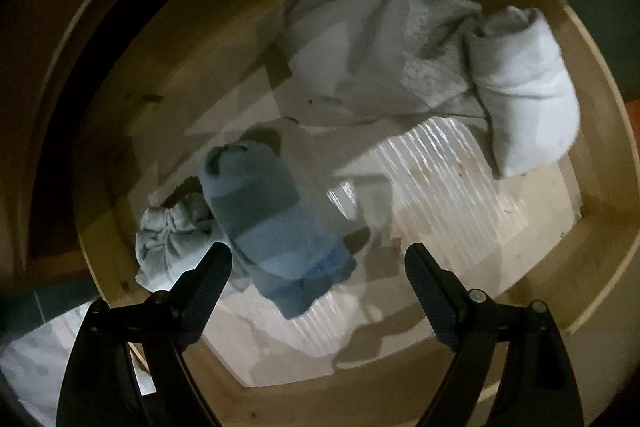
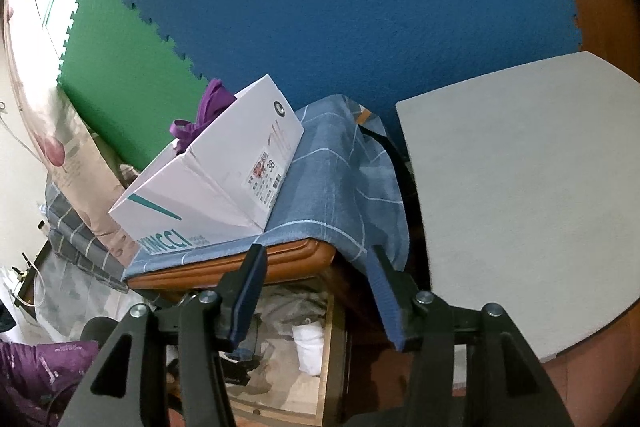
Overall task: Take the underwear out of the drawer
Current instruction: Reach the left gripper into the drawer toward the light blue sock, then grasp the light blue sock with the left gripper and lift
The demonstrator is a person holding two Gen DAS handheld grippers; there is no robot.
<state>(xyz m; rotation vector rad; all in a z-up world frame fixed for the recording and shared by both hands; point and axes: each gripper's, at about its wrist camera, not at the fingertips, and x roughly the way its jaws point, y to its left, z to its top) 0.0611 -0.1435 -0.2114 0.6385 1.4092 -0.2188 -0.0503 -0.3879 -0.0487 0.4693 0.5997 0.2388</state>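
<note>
1. Below, the left gripper (image 1: 318,259) hung spread over the open drawer (image 1: 592,131), its jaws flanking the rolled blue underwear (image 1: 272,223) on the liner.
2. A good grasp probably required lowering squarely, closing mid-roll, avoiding the knotted pale cloth (image 1: 172,239) beside it.
3. The right gripper (image 2: 320,291) stood spread, empty, above the drawer front.

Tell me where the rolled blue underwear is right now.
In the left wrist view, the blue roll lies inside the drawer, beside a crumpled pale cloth, just ahead of the open jaws.

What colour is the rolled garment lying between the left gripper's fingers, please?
Blue-grey rolled garment, with a lighter band; the left wrist view shows it best.
</note>
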